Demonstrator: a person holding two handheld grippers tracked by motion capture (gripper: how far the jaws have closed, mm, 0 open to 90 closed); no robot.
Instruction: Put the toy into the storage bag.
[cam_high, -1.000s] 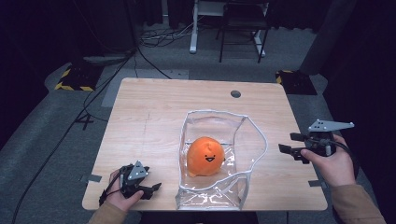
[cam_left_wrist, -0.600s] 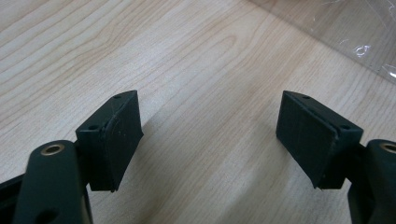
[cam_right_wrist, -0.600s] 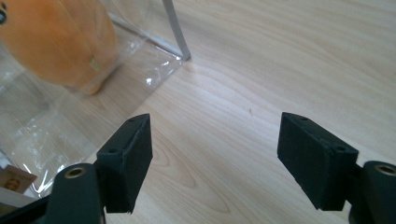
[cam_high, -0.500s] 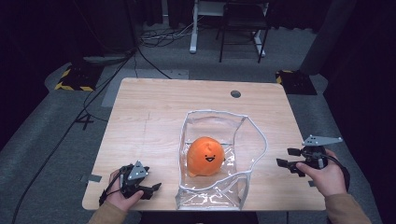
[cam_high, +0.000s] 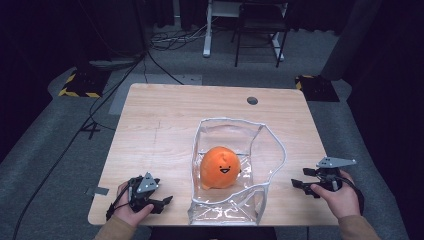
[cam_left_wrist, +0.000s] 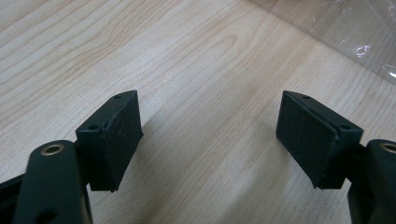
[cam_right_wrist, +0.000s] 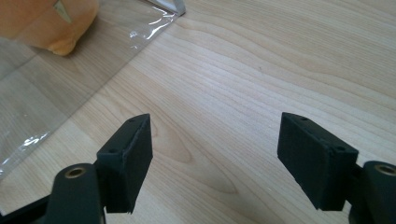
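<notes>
An orange plush toy (cam_high: 220, 168) with a small smiling face sits inside a clear plastic bag (cam_high: 265, 150) that stands open at the table's near middle. My left gripper (cam_high: 162, 202) rests low on the wood at the front left, open and empty, a short way left of the bag. My right gripper (cam_high: 300, 182) hovers near the front right edge, open and empty, to the right of the bag. In the right gripper view the plush (cam_right_wrist: 46, 23) and the bag's clear wall (cam_right_wrist: 42, 102) lie at the upper left. The bag's edge (cam_left_wrist: 359, 32) shows beyond my left gripper (cam_left_wrist: 210, 126).
The wooden table (cam_high: 165, 125) has a round cable hole (cam_high: 252, 100) at its back right. Beyond it, on the grey floor, stand a chair (cam_high: 260, 25), a desk leg and trailing cables. Yellow-black taped blocks (cam_high: 77, 82) lie at the left.
My right gripper has come down and toward the table's front right corner, from beside the bag's upper wall to low near the edge. The left gripper has stayed put.
</notes>
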